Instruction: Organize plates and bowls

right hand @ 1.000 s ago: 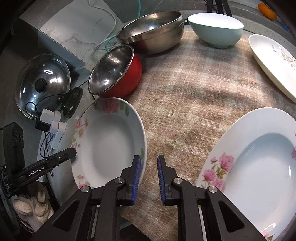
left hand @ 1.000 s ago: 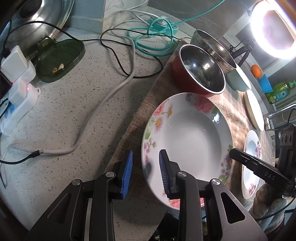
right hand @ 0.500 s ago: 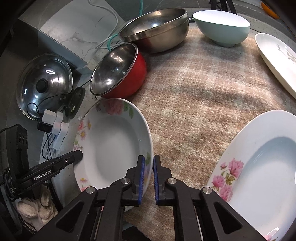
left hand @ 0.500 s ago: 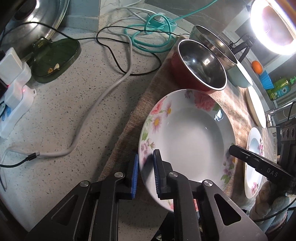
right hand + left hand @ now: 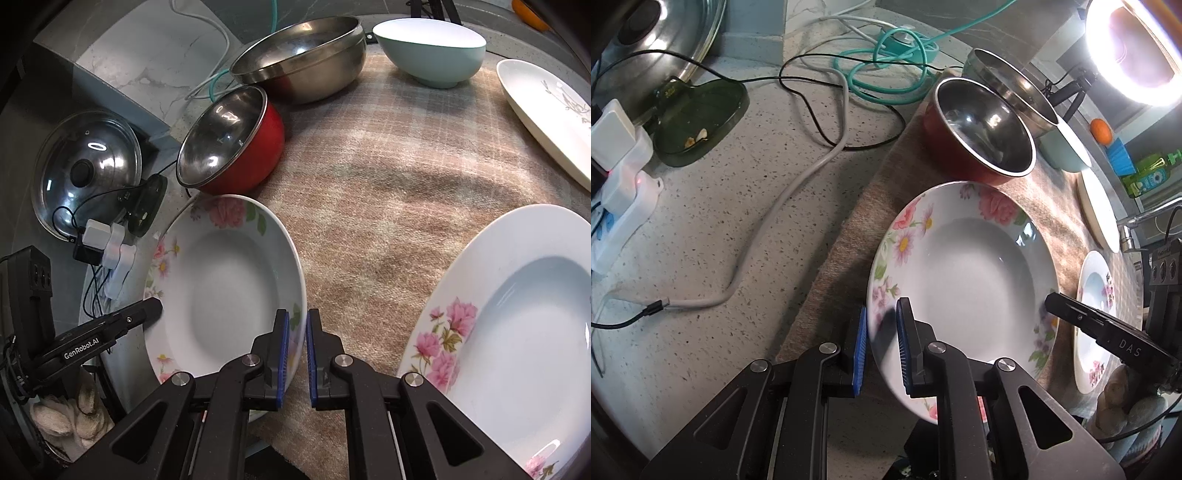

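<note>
A floral deep plate (image 5: 964,280) is held by both grippers a little above the plaid cloth (image 5: 388,192). My left gripper (image 5: 881,350) is shut on its left rim. My right gripper (image 5: 295,354) is shut on its right rim, and the plate shows in that view (image 5: 221,288) too. A second floral plate (image 5: 517,332) lies on the cloth to the right. A red bowl (image 5: 236,144), a steel bowl (image 5: 303,62), a pale green bowl (image 5: 432,51) and a white oval plate (image 5: 554,114) stand farther back.
On the speckled counter (image 5: 720,229) to the left lie cables (image 5: 798,177), a power strip (image 5: 620,199), a green dish (image 5: 698,122) and a pot lid (image 5: 85,173). A ring light (image 5: 1134,48) glares at the back right.
Both grippers have closed onto opposite rims of the floral plate. The plate has lifted and tilted slightly off the cloth.
</note>
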